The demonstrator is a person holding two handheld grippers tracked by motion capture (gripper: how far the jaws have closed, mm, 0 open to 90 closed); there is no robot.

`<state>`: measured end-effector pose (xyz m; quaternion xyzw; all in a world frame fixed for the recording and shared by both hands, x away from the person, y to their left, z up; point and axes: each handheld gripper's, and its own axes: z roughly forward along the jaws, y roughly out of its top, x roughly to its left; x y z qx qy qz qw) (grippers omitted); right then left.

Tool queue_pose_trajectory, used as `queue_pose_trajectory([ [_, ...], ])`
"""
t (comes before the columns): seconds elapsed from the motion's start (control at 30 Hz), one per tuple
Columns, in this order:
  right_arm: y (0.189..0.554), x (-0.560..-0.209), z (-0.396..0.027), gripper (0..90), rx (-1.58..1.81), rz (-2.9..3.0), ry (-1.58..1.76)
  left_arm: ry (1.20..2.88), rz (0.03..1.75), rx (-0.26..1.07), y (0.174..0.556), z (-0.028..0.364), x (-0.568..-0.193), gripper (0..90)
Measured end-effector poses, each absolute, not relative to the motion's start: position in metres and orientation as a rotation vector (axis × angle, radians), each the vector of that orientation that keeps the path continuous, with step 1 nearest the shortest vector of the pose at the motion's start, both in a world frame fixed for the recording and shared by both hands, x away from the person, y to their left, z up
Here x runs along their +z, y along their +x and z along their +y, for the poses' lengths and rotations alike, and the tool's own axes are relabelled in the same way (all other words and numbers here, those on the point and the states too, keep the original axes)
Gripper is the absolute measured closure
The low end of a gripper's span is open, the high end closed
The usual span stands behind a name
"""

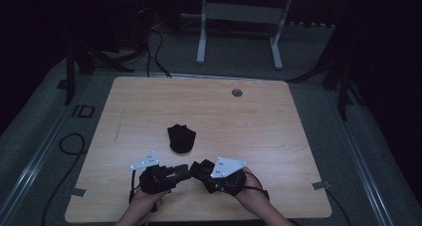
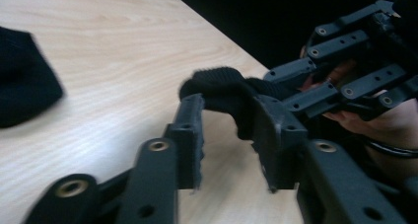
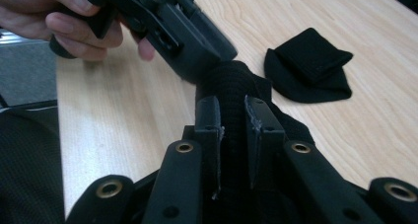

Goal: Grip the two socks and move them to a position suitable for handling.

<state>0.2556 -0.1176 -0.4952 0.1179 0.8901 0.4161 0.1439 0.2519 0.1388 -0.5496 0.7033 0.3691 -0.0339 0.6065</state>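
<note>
My right gripper point(image 3: 231, 135) pinches a ribbed black knit sock point(image 3: 231, 86) between its fingers; my left gripper point(image 2: 226, 135) clamps its other end. A second folded sock point(image 1: 180, 138) lies on the pale wood-grain worktop point(image 1: 259, 121).

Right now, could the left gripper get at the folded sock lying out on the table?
Probably not yet. The path across the table to the folded sock looks bare, but the left gripper has the other sock between its jaws, shared with the right gripper.
</note>
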Motion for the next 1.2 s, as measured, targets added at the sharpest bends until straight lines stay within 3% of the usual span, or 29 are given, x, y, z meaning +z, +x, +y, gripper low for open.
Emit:
queue_pose_trajectory([
  [0.2, 0.253, -0.495, -0.118, 77.2, 1.19, 2.565, 0.318, 1.603, 0.804, -0.132, 0.256, 0.137, -0.551, 84.9],
  [0.33, 0.251, -0.494, -0.118, 77.1, 1.19, 2.562, 0.302, 1.646, 0.785, -0.096, 0.253, 0.135, -0.546, 90.0],
  [0.5, 0.251, -0.495, -0.12, 77.1, 1.193, 2.559, 0.299, 1.755, 0.771, 0.061, 0.246, 0.134, -0.54, 90.0],
  [0.9, 0.251, -0.495, -0.129, 78.5, 1.199, 2.555, 0.322, 1.93, 0.818, 0.245, 0.243, 0.131, -0.544, 90.0],
  [1.1, 0.251, -0.494, -0.143, 79.8, 1.208, 2.567, 0.385, 1.953, 0.878, 0.254, 0.247, 0.148, -0.545, 90.0],
  [1.13, 0.25, -0.495, -0.144, 78.9, 1.205, 2.577, 0.392, 1.972, 0.869, 0.251, 0.247, 0.149, -0.544, 90.0],
  [1.2, 0.25, -0.5, -0.143, 64.8, 1.18, 2.638, 0.387, 2.008, 0.868, 0.271, 0.247, 0.149, -0.545, 90.0],
])
